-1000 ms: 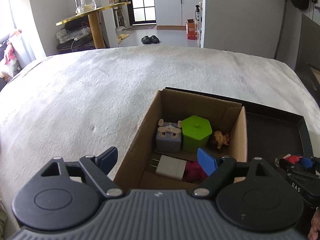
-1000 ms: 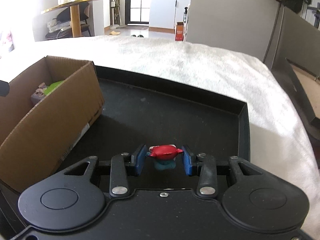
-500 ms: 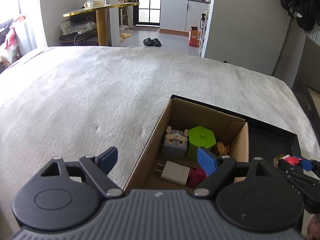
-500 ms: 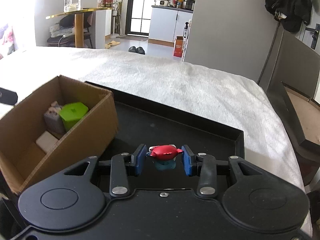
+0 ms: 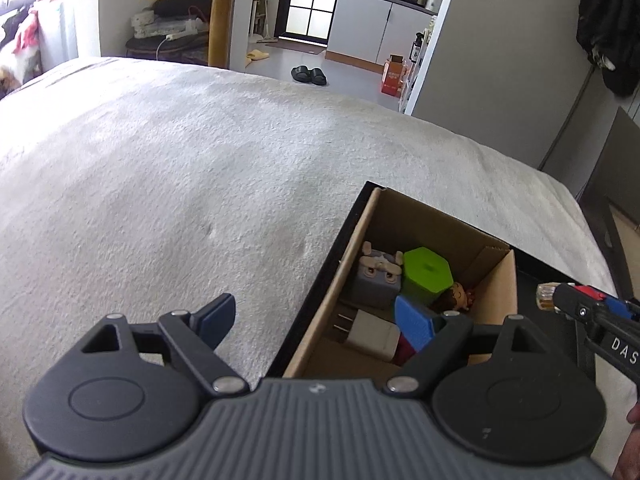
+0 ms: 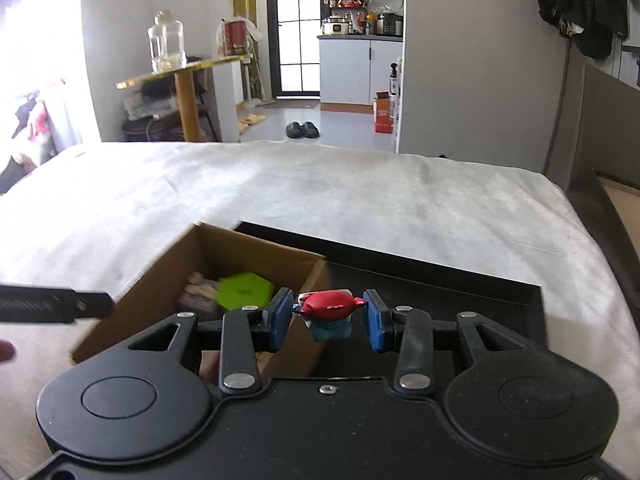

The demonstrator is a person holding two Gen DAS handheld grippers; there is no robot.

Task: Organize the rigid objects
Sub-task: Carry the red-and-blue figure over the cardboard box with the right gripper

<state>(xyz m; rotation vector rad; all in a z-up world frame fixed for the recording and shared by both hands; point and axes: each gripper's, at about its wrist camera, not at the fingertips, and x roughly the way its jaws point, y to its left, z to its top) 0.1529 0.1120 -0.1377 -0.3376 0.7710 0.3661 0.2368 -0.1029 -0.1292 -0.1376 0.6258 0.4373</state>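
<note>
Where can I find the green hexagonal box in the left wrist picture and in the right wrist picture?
Left wrist view: the green hexagonal box sits right of centre, inside the cardboard box, beside a grey toy block.
Right wrist view: it sits left of centre, low, inside the same cardboard box, just left of the right claw.
Shared landmark: the cardboard box.

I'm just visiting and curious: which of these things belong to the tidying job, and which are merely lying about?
Part of the job:
- red toy in the right claw
- cardboard box
- black tray

Lying about:
- slippers
- glass jar
- yellow table
</note>
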